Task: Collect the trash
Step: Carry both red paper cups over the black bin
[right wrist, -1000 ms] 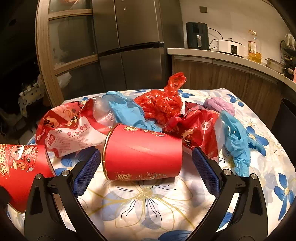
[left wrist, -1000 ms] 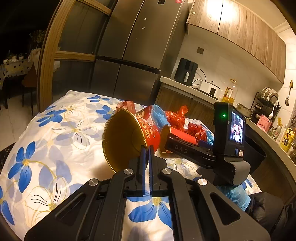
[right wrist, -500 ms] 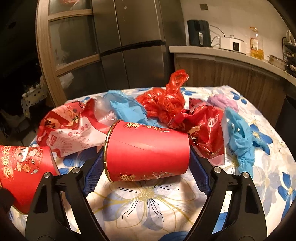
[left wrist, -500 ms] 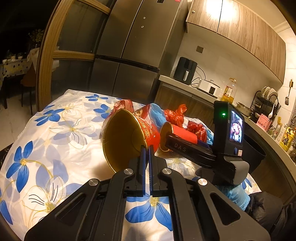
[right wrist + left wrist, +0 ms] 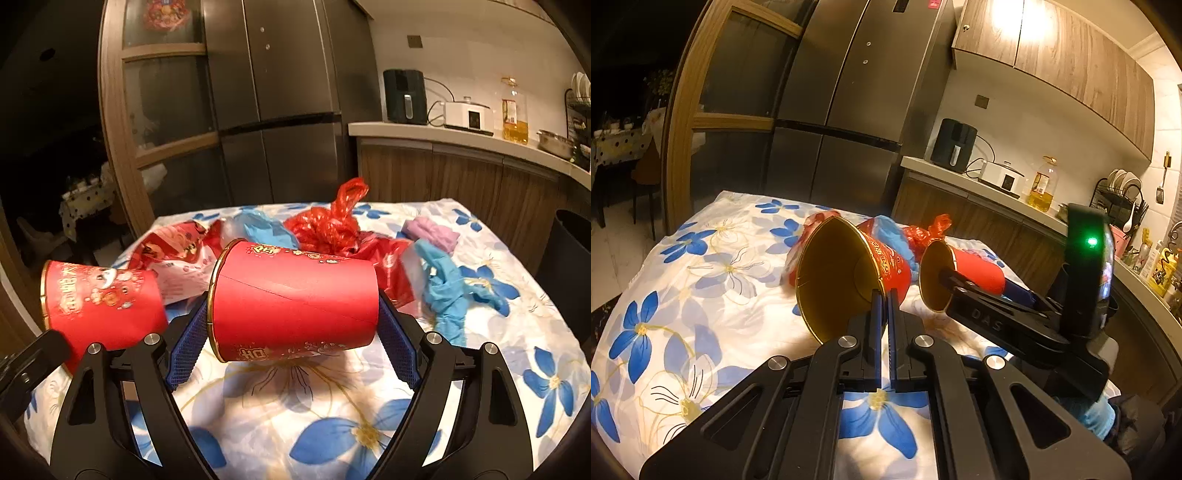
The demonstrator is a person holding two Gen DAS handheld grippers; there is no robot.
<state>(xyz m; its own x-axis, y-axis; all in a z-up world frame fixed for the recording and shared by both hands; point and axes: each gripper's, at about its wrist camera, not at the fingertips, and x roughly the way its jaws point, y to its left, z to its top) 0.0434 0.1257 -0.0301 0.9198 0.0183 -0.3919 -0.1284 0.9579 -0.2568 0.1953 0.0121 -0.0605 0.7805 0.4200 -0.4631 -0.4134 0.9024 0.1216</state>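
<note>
Two red paper cups are gripped: the right gripper (image 5: 291, 343) clamps one cup (image 5: 295, 299) sideways between its jaws; the left gripper (image 5: 882, 321) pinches the other cup's rim (image 5: 849, 273).

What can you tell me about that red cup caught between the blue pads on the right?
The red paper cup lies sideways, its gold-rimmed mouth to the left and its base to the right. Gold and white festive print runs along its top and bottom edges, and a faint seam crosses its wall. The right claw presses a blue pad on each end and holds it above the flowered cloth. Its lining looks gold.
</note>
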